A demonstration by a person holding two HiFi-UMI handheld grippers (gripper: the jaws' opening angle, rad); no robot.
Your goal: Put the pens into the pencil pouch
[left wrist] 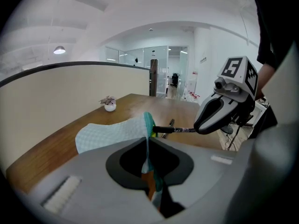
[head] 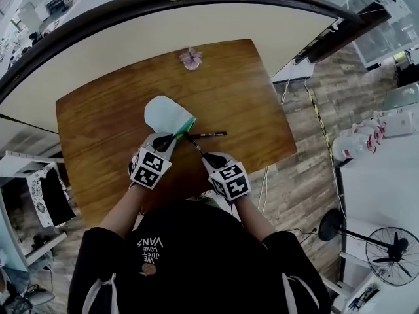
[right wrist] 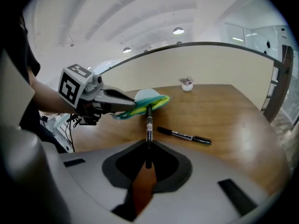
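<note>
The pencil pouch [head: 167, 115] is coloured pale mint with a fine check and edged green and yellow. The held pen [right wrist: 149, 125] and lying pen [right wrist: 184, 136] are black with pale print. The table [head: 236, 84] is grained brown. Black-and-white squares are borne by the grey left gripper [head: 173, 138] and right gripper [head: 203, 154].

Only legible text: the black shirt [head: 196, 237] is carrying a white print [head: 150, 247] at the near edge, upside down in the head view, reading "VANS" beside stacked "WE JUST LOVE". Lettering on the loose pen [right wrist: 184, 136] is staying too small to read.
</note>
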